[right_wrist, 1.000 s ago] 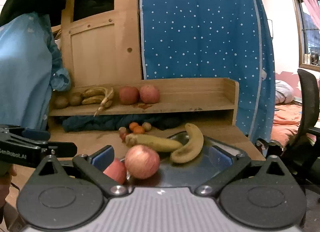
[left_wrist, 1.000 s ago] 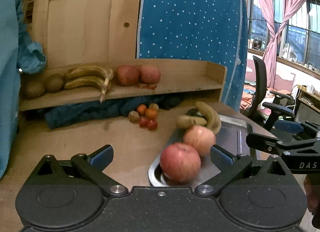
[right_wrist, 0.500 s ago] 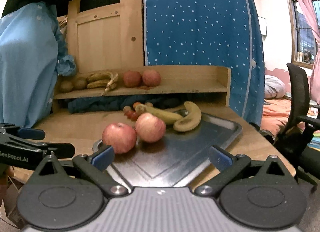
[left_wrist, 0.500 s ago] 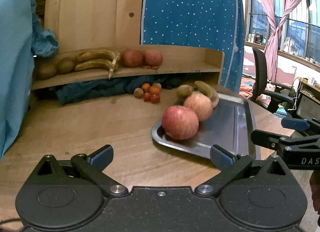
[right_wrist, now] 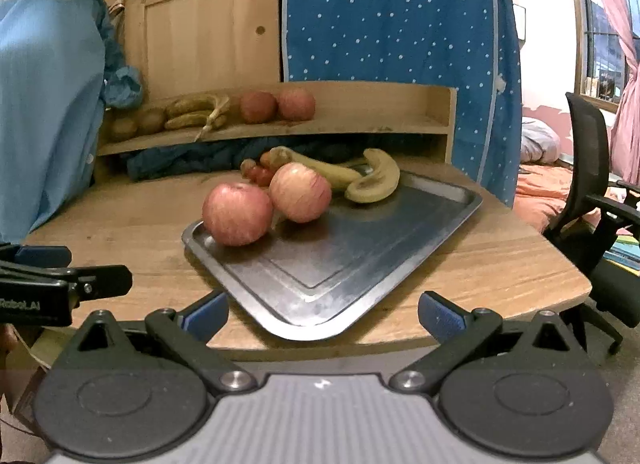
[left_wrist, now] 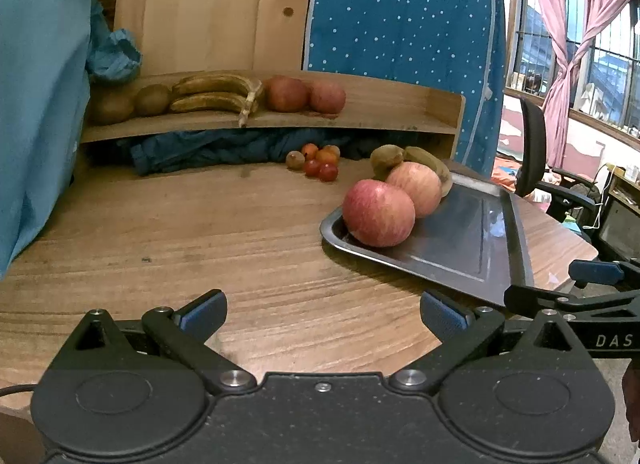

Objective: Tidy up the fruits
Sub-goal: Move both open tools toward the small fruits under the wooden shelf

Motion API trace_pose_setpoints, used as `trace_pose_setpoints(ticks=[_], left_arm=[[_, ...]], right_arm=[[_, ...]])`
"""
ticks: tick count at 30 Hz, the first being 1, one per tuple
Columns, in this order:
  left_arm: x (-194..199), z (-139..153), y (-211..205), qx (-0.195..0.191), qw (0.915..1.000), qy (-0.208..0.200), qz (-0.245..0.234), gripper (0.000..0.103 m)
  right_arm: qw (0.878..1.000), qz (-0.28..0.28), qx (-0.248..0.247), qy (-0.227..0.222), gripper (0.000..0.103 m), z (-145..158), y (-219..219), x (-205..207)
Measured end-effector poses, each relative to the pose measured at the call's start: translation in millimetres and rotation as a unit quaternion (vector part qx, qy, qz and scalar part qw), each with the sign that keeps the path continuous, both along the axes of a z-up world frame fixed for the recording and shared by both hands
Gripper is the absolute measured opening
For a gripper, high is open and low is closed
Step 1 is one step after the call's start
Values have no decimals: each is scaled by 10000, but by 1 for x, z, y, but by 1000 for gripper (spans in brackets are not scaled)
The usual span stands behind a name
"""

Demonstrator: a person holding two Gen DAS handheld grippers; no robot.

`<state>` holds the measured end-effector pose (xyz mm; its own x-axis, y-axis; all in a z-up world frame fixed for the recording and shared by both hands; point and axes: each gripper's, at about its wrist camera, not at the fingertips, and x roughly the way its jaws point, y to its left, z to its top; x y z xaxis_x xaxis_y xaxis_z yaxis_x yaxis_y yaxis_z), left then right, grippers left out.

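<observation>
A dark metal tray (right_wrist: 360, 264) (left_wrist: 460, 240) lies on the round wooden table (left_wrist: 180, 232). On its far-left part sit two red apples (right_wrist: 237, 213) (right_wrist: 300, 192) and two bananas (right_wrist: 374, 180); the same apples (left_wrist: 378, 212) (left_wrist: 414, 188) show in the left wrist view. The wooden shelf (left_wrist: 360, 120) behind carries kiwis, bananas (left_wrist: 212, 94) and two apples (left_wrist: 286, 93). My left gripper (left_wrist: 322, 312) is open over bare table, well short of the tray. My right gripper (right_wrist: 322, 310) is open at the tray's near corner, holding nothing.
Small red and orange fruits (left_wrist: 320, 162) lie on the table below the shelf, beside a crumpled blue cloth (left_wrist: 208, 148). A black office chair (right_wrist: 592, 200) stands to the right. Blue fabric (left_wrist: 36, 104) hangs at the left edge.
Both grippers have drawn back from the tray toward the table's near edge, so the apples now look smaller and farther off. Both stayed open and empty.
</observation>
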<state>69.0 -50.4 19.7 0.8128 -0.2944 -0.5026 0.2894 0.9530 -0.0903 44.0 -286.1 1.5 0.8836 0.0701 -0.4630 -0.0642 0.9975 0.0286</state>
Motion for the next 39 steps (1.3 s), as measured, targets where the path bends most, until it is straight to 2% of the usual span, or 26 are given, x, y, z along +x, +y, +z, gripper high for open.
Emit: trace_pose_setpoints(ticks=[8, 39], left_arm=[[4, -3, 2, -6, 9999, 87, 53, 102], [30, 6, 4, 72, 9995, 149, 268, 102]], right_arm=[[9996, -64, 111, 242, 103, -7, 1, 2], [9990, 18, 149, 411, 103, 3, -6, 19]])
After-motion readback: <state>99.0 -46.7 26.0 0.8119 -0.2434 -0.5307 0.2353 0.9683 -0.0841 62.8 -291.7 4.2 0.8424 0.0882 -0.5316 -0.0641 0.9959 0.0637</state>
